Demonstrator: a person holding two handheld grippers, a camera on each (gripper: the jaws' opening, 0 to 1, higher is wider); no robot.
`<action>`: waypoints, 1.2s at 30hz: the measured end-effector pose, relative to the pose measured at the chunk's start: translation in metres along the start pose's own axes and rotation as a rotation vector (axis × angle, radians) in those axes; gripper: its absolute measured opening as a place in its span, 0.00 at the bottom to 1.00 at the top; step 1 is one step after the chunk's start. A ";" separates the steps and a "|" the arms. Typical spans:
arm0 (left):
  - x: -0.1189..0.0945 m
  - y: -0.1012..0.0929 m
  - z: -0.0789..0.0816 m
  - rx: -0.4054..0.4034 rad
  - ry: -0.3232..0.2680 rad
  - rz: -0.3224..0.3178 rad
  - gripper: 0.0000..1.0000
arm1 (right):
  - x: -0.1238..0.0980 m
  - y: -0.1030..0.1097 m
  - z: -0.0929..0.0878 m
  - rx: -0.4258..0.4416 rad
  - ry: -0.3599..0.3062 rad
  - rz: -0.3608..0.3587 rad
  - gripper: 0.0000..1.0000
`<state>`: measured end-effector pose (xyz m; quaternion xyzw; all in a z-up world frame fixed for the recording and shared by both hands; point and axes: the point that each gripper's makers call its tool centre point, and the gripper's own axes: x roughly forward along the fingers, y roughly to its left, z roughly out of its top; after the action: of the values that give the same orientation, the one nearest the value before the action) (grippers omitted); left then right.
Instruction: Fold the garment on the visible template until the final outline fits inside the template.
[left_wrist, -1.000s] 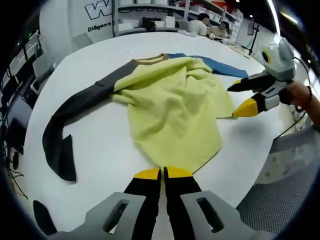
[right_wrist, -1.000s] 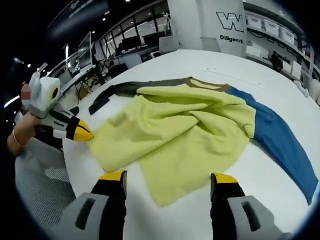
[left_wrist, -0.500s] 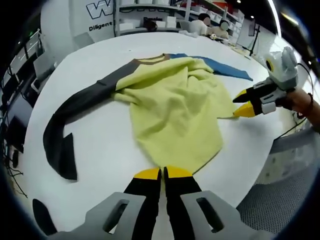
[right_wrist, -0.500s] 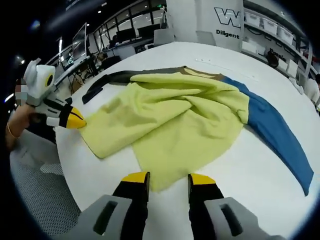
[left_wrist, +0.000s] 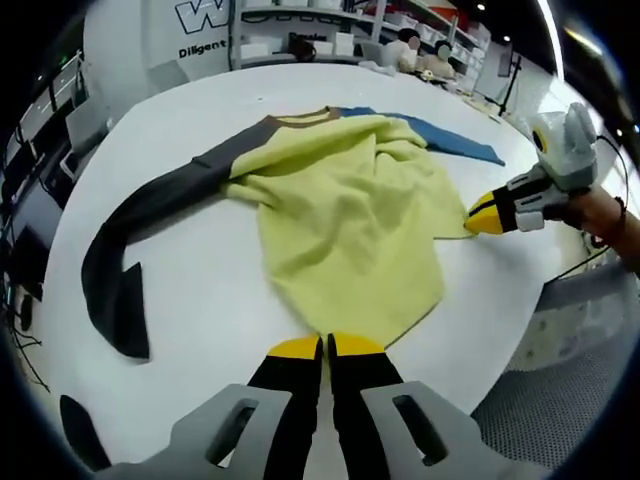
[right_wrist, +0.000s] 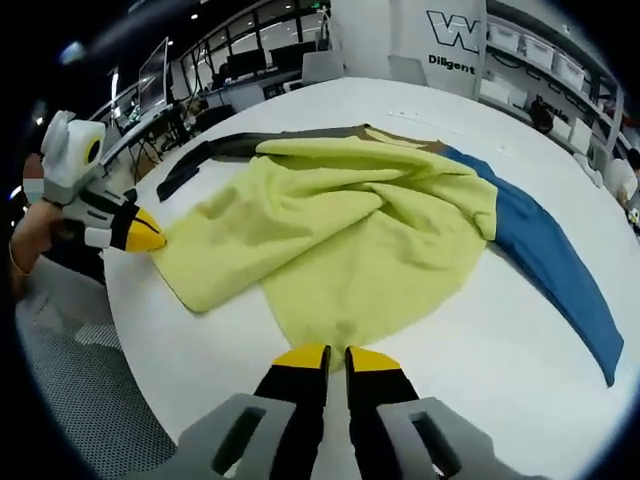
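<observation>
On the white table (left_wrist: 200, 300) the garment (left_wrist: 345, 235) lies rumpled with both sleeves spread, folding barely begun, while the left gripper (left_wrist: 325, 350) and right gripper (right_wrist: 335, 358) each pinch its yellow hem with closed jaws.

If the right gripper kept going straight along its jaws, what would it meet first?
The right gripper is already at the near hem of the yellow garment body, jaws closed on or right against that edge; contact itself is hard to confirm. Going on, it would push into that bunched yellow fabric first.
</observation>
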<state>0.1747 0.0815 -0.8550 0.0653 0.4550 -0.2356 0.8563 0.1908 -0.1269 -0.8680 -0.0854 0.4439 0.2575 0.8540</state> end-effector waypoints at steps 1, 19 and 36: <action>0.000 0.000 0.000 0.001 0.000 0.000 0.02 | 0.000 0.000 0.000 -0.001 0.000 -0.002 0.00; -0.020 0.014 0.001 -0.001 0.001 0.025 0.02 | -0.037 -0.002 0.000 0.035 -0.017 0.049 0.00; -0.040 0.023 -0.018 0.039 0.048 0.062 0.02 | -0.069 -0.003 -0.030 -0.007 0.060 0.032 0.00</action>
<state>0.1532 0.1213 -0.8355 0.1016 0.4684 -0.2163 0.8506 0.1381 -0.1657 -0.8311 -0.0890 0.4699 0.2700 0.8357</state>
